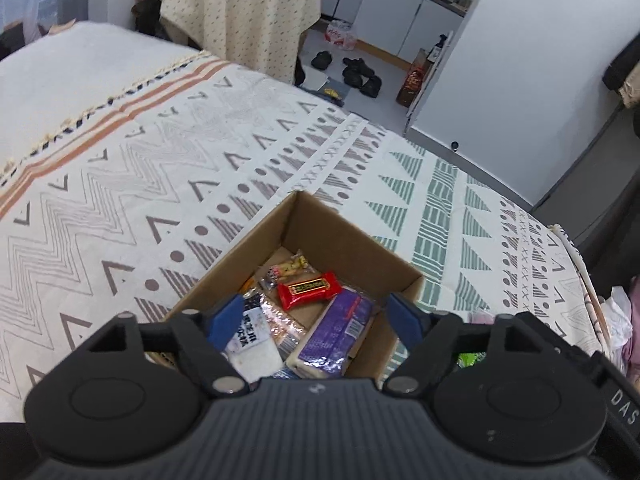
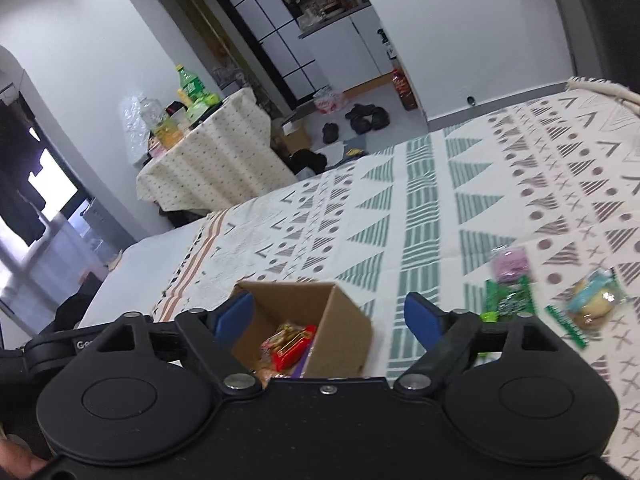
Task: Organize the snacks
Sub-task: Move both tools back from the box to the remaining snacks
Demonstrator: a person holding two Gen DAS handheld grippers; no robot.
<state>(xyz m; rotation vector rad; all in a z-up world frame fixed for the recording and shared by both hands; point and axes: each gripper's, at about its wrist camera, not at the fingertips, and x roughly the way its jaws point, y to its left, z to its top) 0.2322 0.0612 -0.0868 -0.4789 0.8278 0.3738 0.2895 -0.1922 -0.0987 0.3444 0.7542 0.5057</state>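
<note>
An open cardboard box (image 1: 352, 248) sits on the patterned bedspread (image 1: 168, 168). It holds a red bar (image 1: 309, 290), a purple packet (image 1: 338, 330), a white packet (image 1: 256, 344) and a small clear-wrapped snack (image 1: 289, 267). My left gripper (image 1: 316, 320) is open and empty just above the box. In the right wrist view the box (image 2: 344, 320) is below my right gripper (image 2: 332, 318), which is open and empty. To its right on the bedspread lie a pink-purple snack (image 2: 511, 265), a green packet (image 2: 508, 300) and a blue-wrapped pastry (image 2: 592, 302).
A side table with a dotted cloth (image 2: 212, 152) holds bottles (image 2: 188, 84) beyond the bed. Shoes (image 1: 360, 74) and bags lie on the floor near white cabinets (image 1: 404, 16). Pink and white items (image 1: 624, 320) lie at the bed's right edge.
</note>
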